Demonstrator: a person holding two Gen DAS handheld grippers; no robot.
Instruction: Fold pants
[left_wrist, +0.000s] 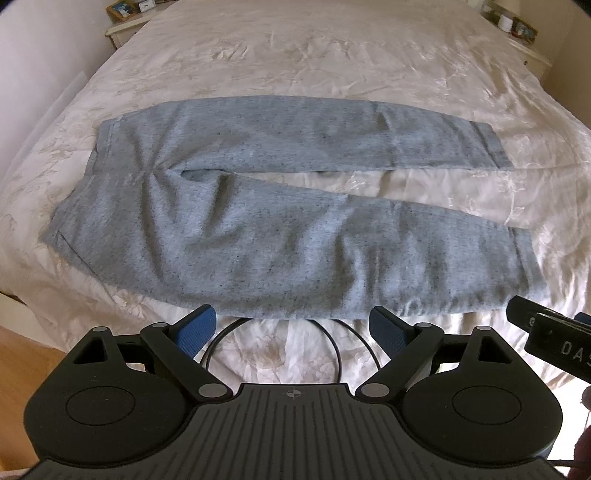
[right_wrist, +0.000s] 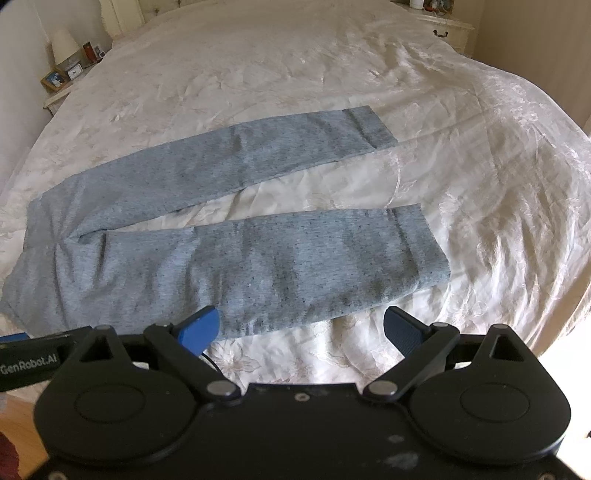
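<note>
Nearest to me the left gripper (left_wrist: 291, 328) hangs over the near edge of the bed, its blue pads (left_wrist: 195, 326) spread wide with nothing between them, only pale bedspread (left_wrist: 280, 354) and a thin black cable (left_wrist: 332, 339) looping across it. Just to its right the right gripper (right_wrist: 301, 326) hovers the same way, its fingers also released and empty; its left pad (right_wrist: 201, 328) sits over the hem side of the near trouser leg, though I cannot tell whether it touches the cloth. The body of each tool pokes into the other's view at the edge. Beyond them the grey pants (left_wrist: 258, 206) lie flat and unfolded on the cream, floral-patterned cover, waistband (left_wrist: 74, 206) to the left, legs running off to the right and splayed apart in a narrow V so a wedge of bedspread shows between them. The near leg (right_wrist: 295, 258) ends in a cuff close to the right gripper; the far leg (right_wrist: 258, 155) angles away toward the middle of the bed. Farther back, a bedside table (right_wrist: 59, 92) on the left carries a lamp (right_wrist: 64, 44) and a framed photo (right_wrist: 55, 79), and a pale dresser (right_wrist: 450, 29) stands at the far right.
</note>
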